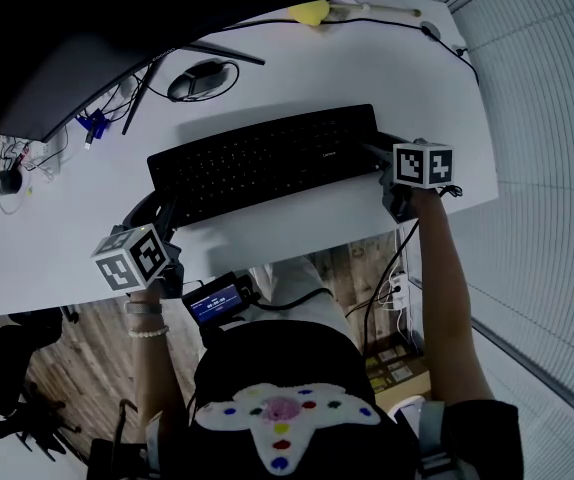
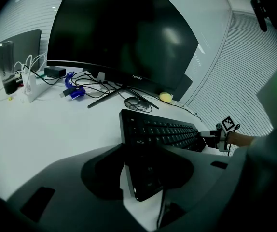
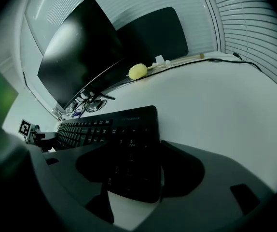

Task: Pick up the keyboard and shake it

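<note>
White desk fills most of what I see. The black keyboard lies flat on it, right in front of me.

My left claw is at the keyboard's left end. Its two jaws are closed on that end, one on the far edge and one on the near edge.

My right claw is at the keyboard's right end. Its jaws stand wide, with the number keys between them. They do not look like they squeeze it.

Behind the keyboard stands a big dark screen. Black cables run along the desk behind the keyboard too. A small yellow thing sits far behind the keyboard's right half, near the back of the desk. A blue plug lies behind the keyboard's left end. On my side of the keyboard, past the desk's edge, I see a brown wood floor.
</note>
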Available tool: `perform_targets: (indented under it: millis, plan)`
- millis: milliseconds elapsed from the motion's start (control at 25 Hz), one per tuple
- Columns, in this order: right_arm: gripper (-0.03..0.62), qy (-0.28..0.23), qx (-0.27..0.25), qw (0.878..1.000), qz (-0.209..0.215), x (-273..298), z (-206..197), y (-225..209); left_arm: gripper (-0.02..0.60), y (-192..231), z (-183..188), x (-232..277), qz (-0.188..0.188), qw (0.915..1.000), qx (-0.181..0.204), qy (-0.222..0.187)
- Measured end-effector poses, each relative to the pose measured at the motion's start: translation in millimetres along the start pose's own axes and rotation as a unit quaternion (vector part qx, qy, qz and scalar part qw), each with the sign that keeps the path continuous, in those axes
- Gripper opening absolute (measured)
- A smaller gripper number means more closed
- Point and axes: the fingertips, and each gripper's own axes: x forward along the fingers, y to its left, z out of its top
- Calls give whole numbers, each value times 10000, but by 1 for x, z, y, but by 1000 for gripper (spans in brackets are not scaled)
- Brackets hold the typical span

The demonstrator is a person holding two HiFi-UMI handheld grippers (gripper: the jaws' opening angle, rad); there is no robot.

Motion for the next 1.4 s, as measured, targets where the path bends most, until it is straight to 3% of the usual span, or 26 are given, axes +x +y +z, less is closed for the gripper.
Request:
perform_targets:
  millis: [520,840,1080,1400]
  plan:
    - [284,-264,-213,9989,-328,-9,4,5,179,7,3,8,-42,9998,187,-55]
    - [284,-899,-734,9892,-893,-61,37,22,178,-4,15,15,-604,9974,4,-401]
    - [284,-1502,-1350,9676,-1512,-122,77,53,176,-19,37,14,-1227,9888,-175,-826]
    - [284,-2386,-2266,9147,-2346,-232,123,120,173,-57,80,-8,-2181,9617,-232,-1647]
